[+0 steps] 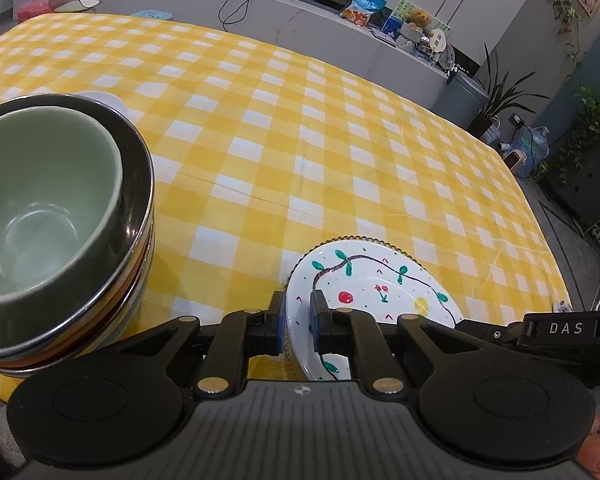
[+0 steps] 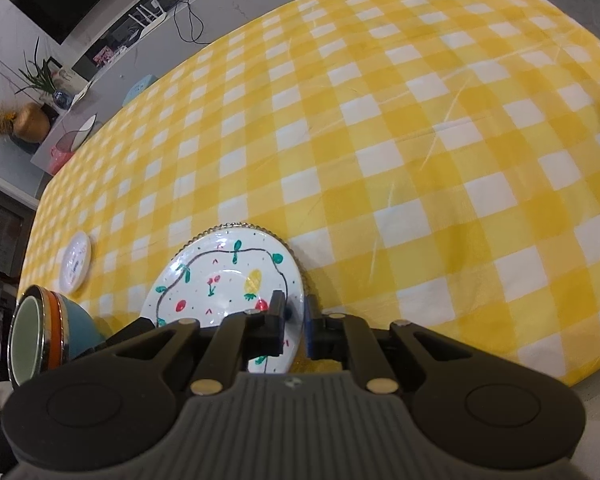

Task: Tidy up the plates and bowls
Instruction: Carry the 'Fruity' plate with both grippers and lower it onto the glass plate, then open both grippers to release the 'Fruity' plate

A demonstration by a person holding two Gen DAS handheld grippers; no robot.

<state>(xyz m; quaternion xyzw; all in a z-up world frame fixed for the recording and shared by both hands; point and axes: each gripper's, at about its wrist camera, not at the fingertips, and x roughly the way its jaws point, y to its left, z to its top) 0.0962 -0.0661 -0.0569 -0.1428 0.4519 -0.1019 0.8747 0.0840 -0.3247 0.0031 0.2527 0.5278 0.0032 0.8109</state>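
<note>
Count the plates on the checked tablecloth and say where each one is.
3 visible. The painted fruit plate lies on a bead-rimmed plate at the near edge, gripped by both grippers. A small white plate lies left, beyond the stacked bowls. More may be hidden underneath.

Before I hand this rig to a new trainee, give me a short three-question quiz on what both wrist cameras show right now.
1. True or false: the painted plate lies alone on the tablecloth.
2. Which gripper pinches that plate's rim? A) left gripper only B) right gripper only C) both
3. What colour is the innermost bowl's inside in the bowl stack?

Key: 1 false, a beaded-rim plate sits under it; 2 C; 3 pale green.
</note>
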